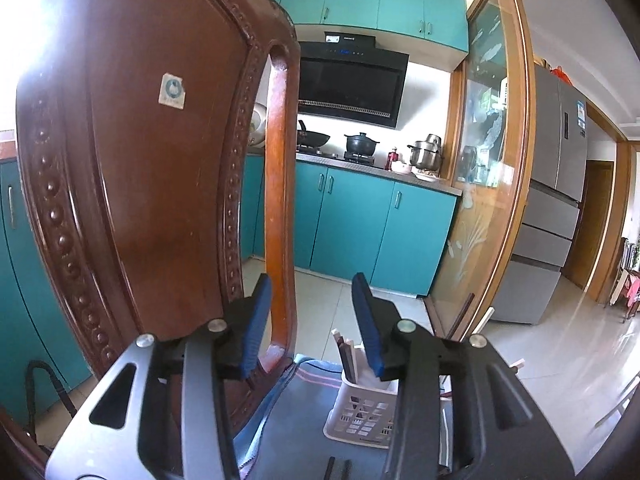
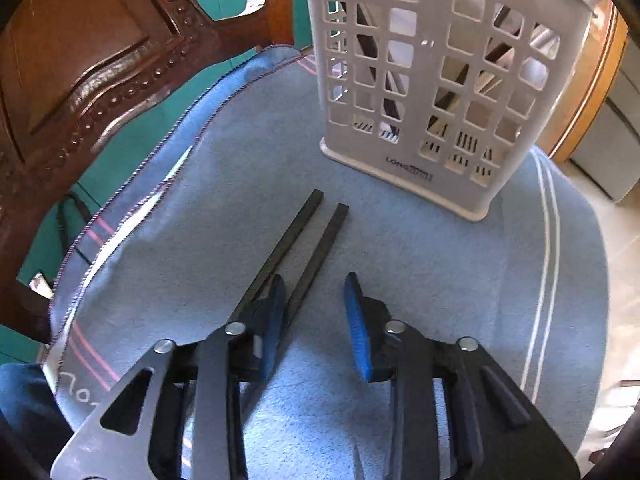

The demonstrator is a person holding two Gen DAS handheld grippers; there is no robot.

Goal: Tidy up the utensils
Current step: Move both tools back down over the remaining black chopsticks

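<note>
A white slotted utensil basket (image 2: 432, 92) stands on a blue towel (image 2: 400, 260) and holds several chopsticks. It also shows in the left wrist view (image 1: 362, 416), below my left gripper. Two black chopsticks (image 2: 312, 248) lie side by side on the towel in front of the basket. My right gripper (image 2: 314, 292) is open just above them, its left finger over the near ends. My left gripper (image 1: 312, 298) is open and empty, raised above the seat beside the chair back.
A carved brown wooden chair back (image 1: 152, 160) stands close on the left. Teal kitchen cabinets (image 1: 352, 216), a stove with pots (image 1: 360, 144), a glass sliding door (image 1: 484, 160) and a grey fridge (image 1: 556, 200) lie beyond. A pale tiled floor (image 1: 568, 344) spreads to the right.
</note>
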